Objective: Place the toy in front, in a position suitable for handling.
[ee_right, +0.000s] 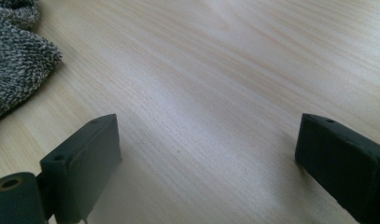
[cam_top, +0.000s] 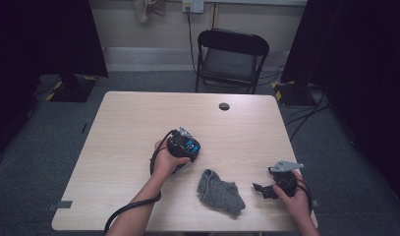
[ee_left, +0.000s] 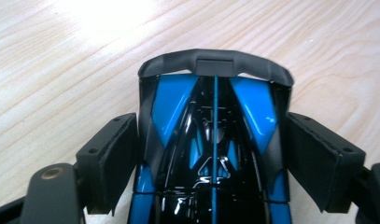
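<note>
Nearest the bottom edge of the high view sits the grey sock (cam_top: 219, 190), crumpled on the worktop (cam_top: 128, 128), lower middle of the frame. Just right of it, lower right, the right claw (cam_top: 259, 189) rests low with its jaws spread wide and nothing between them; in the right gripper view the sock only peeks in at upper left, well clear of the pads. My guess is that hand is just parked, waiting its turn.

A bit further up, centre frame, the left claw (cam_top: 190, 147) has the toy car (ee_left: 214, 140), a glossy black and blue one. In the left gripper view the car runs straight up between the jaws, nose pointing away, with both pads (ee_left: 110, 158) right against its sides. Looks like a grip that's either loose or only just holding, car low over the wood.
</note>
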The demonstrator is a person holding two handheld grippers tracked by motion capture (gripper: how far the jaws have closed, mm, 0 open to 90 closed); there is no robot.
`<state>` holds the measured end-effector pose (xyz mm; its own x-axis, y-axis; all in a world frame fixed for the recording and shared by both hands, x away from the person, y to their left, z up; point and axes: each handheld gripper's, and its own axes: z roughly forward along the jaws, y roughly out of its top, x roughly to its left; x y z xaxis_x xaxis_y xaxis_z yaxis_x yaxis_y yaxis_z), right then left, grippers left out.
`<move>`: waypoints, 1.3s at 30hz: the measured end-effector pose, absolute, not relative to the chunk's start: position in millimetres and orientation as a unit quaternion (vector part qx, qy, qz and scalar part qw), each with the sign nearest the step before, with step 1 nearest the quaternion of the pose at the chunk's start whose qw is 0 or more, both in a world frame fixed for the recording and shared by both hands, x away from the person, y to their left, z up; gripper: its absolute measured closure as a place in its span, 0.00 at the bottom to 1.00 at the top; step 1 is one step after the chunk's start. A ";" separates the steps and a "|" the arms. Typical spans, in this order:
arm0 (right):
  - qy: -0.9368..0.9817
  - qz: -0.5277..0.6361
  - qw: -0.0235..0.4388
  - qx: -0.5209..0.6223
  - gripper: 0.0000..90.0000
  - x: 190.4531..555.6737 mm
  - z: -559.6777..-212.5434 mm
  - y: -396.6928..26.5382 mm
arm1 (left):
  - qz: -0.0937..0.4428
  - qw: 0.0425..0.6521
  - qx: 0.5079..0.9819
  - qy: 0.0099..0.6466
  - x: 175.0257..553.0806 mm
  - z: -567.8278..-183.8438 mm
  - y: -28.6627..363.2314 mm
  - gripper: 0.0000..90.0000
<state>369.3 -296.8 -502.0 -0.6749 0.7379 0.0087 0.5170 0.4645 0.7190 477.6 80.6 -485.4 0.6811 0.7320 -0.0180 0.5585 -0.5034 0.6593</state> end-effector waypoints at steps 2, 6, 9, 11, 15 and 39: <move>0.842 0.359 0.154 0.373 0.07 369.3 -502.0 -296.8 | 0.135 0.325 0.856 0.378 477.2 -484.2 81.5 0.21; 0.842 0.359 0.154 0.373 0.07 369.3 -502.0 -296.8 | 0.139 0.331 0.853 0.380 476.0 -482.2 84.5 0.19; 0.842 0.359 0.154 0.373 0.07 369.3 -502.0 -296.8 | 0.126 0.337 0.854 0.375 472.8 -480.1 90.0 0.20; 0.842 0.359 0.154 0.373 0.07 369.3 -502.0 -296.8 | 0.124 0.341 0.851 0.379 471.7 -477.8 93.4 0.19; 0.842 0.359 0.154 0.373 0.07 369.3 -502.0 -296.8 | 0.125 0.342 0.853 0.374 468.8 -474.2 100.1 0.19; 0.842 0.359 0.154 0.373 0.07 369.3 -502.0 -296.7 | 0.106 0.357 0.855 0.361 428.5 -481.3 146.1 0.19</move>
<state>369.3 -296.7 -502.0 -0.6744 0.7383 0.0083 0.5171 0.4643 0.7190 428.5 146.1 -481.3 0.7162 0.6937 -0.0764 0.5423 -0.4844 0.6865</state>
